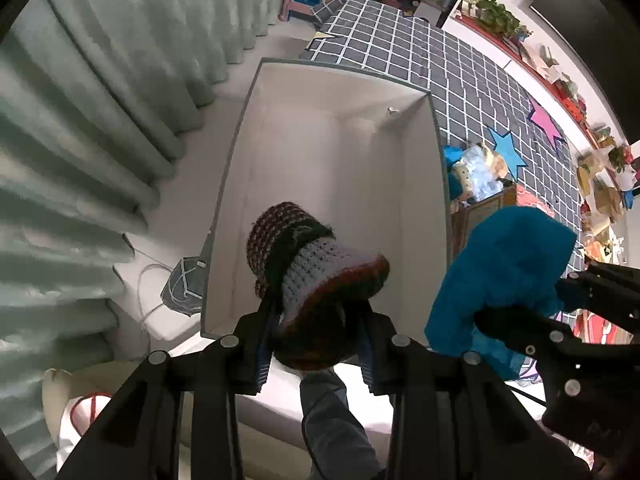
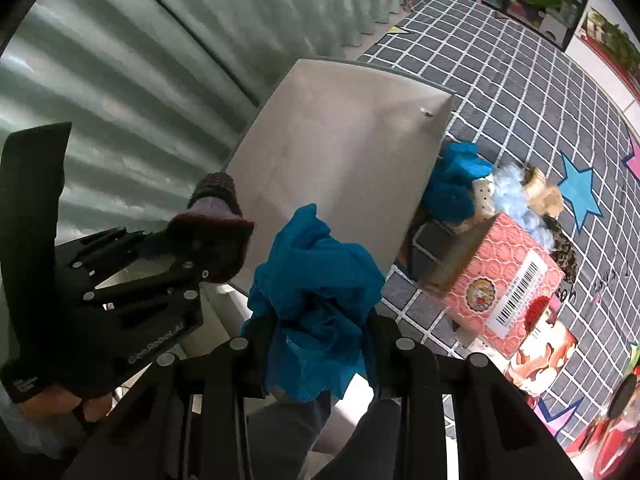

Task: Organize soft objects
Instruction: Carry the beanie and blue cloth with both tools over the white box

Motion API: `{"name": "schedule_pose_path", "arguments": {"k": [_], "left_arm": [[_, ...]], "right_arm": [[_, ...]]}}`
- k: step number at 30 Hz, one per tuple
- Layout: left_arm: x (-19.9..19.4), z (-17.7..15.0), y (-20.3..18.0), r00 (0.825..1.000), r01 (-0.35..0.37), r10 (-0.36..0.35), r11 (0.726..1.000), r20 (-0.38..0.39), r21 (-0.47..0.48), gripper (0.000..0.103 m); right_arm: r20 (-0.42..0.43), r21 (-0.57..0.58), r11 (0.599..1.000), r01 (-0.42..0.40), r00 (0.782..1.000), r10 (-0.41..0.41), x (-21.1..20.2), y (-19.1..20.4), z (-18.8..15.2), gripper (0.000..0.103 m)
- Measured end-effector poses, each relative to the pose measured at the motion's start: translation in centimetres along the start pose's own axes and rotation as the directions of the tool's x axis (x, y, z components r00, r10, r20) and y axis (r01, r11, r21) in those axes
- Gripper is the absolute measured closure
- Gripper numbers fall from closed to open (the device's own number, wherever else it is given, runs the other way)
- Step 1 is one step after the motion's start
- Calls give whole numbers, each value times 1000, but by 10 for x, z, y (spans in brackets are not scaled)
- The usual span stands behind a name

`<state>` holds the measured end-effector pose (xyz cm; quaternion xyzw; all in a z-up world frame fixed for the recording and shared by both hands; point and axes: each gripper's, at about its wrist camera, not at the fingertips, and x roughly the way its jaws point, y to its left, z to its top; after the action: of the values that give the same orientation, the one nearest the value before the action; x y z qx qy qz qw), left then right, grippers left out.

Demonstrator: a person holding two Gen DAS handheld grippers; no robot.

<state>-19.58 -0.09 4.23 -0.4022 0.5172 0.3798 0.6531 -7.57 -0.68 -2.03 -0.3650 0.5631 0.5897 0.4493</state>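
Over the open white bin (image 1: 280,184), your two tools hang pointing steeply down, each with a soft item in its grip.

Item 1: knitted hat (image 1: 316,276), striped in maroon, black and pale lilac. Your left tool (image 1: 316,344) pinches it at the brim, both fingers pressed into the wool. The crown dangles above the near end of the bin, whose floor is bare as far as it shows. In the right wrist view the same hat (image 2: 216,220) and left tool (image 2: 200,256) show at the left, in front of the bin's near corner.

Item 2: teal cloth (image 2: 316,280), crumpled and bunched. Your right tool (image 2: 320,344) is pressed together on it, folds spilling above and below the fingers. It hangs beside the bin's near right edge; whether it is over the opening or just outside, the views do not settle. In the left wrist view the cloth (image 1: 512,272) sits just right of the bin wall.

Item 3: pile of soft things (image 2: 500,196) on the grid-patterned floor mat (image 2: 520,92), touching the bin's right side: another teal piece, pale blue fluff, a tan plush shape.

Item 4: pink printed box (image 2: 492,280) with a barcode label, on the mat near that pile.

Item 5: pale green curtain (image 1: 100,100), left of the bin.
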Motion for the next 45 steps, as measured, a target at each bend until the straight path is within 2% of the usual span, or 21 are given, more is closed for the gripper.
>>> {"name": "schedule_pose_path", "arguments": {"k": [30,45], "left_arm": [[6,8,-5,996,-53,54,999,-65,13,64],[21,7,-2,988,-100,100,995,-115,9,63]], "right_arm": [[-41,-18,1000,-20,999,19,18,3,10,68],[-60,-6,1000,-25,998,25,28,1,14,68]]}}
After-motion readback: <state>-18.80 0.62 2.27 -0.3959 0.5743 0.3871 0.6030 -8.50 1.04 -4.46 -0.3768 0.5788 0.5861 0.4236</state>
